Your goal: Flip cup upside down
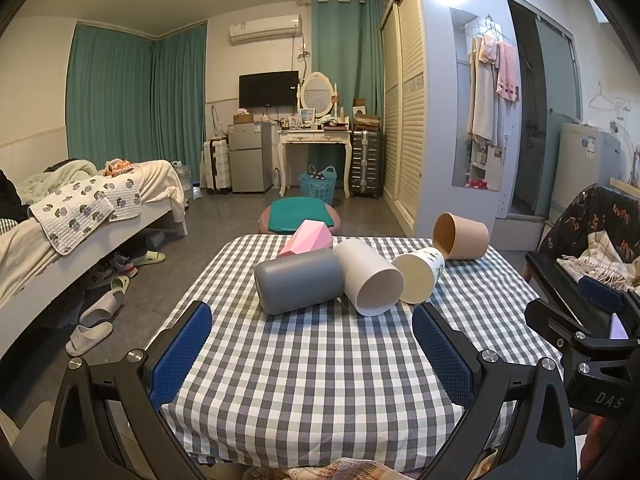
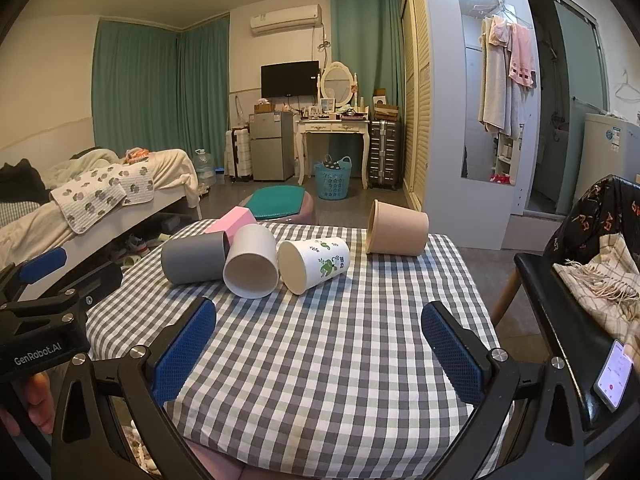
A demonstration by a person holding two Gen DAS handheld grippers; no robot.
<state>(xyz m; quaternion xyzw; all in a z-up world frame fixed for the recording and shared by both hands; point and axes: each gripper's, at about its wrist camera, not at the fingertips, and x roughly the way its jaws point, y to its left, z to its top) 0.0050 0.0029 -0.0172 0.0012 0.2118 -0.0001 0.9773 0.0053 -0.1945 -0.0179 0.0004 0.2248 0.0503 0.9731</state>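
Several cups lie on their sides on the checked tablecloth (image 1: 312, 368) (image 2: 340, 352): a grey cup (image 1: 298, 286) (image 2: 194, 260), a white cup (image 1: 370, 282) (image 2: 252, 266), a white cup with a green print (image 1: 420, 276) (image 2: 316, 264), a tan cup (image 1: 462, 236) (image 2: 398, 228) and a pink faceted cup (image 1: 306, 238) (image 2: 234, 218). My left gripper (image 1: 312, 340) is open and empty, short of the grey and white cups. My right gripper (image 2: 320, 340) is open and empty, short of the printed cup.
A chair with a draped scarf (image 2: 592, 272) stands right of the table. A phone (image 2: 612, 376) sits at the right edge. A bed (image 1: 80, 216) is at the left, with slippers (image 1: 94, 328) on the floor. A stool with a green cushion (image 1: 302, 212) stands behind the table.
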